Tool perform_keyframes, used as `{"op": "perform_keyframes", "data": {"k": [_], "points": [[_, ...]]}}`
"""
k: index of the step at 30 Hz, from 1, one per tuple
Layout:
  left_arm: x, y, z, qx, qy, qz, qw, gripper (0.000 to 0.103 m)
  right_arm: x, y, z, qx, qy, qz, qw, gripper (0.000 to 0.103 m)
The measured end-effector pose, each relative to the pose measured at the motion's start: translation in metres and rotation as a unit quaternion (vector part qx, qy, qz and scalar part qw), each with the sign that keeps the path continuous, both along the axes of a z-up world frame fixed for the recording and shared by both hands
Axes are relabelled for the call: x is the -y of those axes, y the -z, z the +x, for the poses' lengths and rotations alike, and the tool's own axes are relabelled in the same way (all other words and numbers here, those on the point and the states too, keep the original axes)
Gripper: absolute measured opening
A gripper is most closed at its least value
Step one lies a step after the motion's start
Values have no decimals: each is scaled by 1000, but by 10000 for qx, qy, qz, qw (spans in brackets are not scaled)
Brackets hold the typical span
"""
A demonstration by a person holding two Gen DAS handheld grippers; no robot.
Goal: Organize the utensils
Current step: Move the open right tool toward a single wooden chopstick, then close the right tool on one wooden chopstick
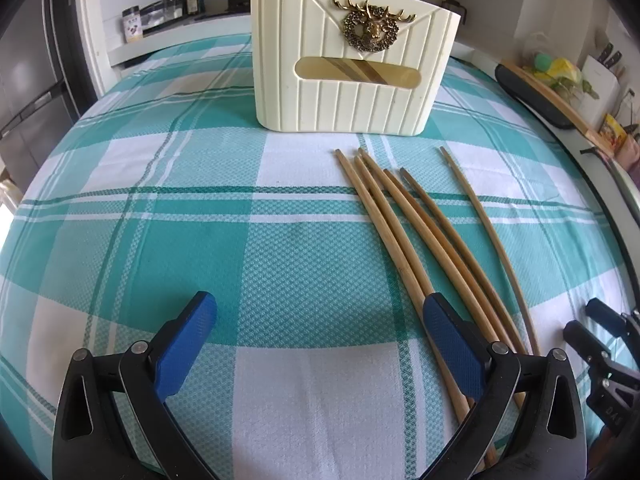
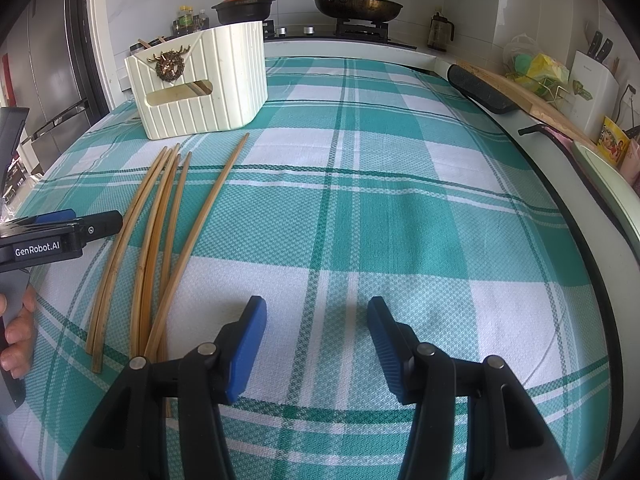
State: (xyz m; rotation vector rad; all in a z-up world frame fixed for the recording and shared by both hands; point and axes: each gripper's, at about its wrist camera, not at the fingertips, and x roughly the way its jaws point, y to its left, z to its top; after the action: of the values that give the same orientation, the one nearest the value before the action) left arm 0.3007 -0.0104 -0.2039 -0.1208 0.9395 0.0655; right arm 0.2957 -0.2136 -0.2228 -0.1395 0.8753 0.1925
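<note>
Several bamboo chopsticks (image 1: 404,236) lie loose on the teal checked cloth, fanned toward a cream ribbed holder (image 1: 348,68) with a brass deer badge. One chopstick stands inside the holder. My left gripper (image 1: 320,312) is open and empty, low over the cloth, its right finger over the chopsticks' near ends. In the right wrist view the chopsticks (image 2: 160,232) lie left of my right gripper (image 2: 316,312), which is open and empty. The holder (image 2: 200,80) stands at the far left. The left gripper (image 2: 60,228) shows at the left edge.
A black tray (image 2: 480,88) and a wooden board (image 2: 532,100) lie along the right counter edge. A stove with a clay pot (image 2: 244,6) and a frying pan (image 2: 356,4) stands behind the table. Bottles (image 2: 188,20) stand by the fridge.
</note>
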Motion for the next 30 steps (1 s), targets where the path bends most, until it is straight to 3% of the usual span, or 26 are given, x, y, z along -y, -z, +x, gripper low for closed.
{"op": "perform_keyframes", "data": {"k": [10,13,18,22,30], "points": [[1,0,9,0,-161,-13,9999,103,-30,-25,29,-321,-463,790,9953,54],[2,0,6,-8,-115,1,9999,103,-50,-25,42,-509,-754,796,9927,52],[5,-1,-2,-11,72,9,10000,103,-69,-4,60,-926,-918,508,9902,26],[3,-1,-2,-24,126,-20,9999,103,-71,-4,56,-747,-889,71,9932,9],[2,-1,10,-69,-352,13,9994,103,-51,-4,47,-545,-639,-20,9965,9]]}}
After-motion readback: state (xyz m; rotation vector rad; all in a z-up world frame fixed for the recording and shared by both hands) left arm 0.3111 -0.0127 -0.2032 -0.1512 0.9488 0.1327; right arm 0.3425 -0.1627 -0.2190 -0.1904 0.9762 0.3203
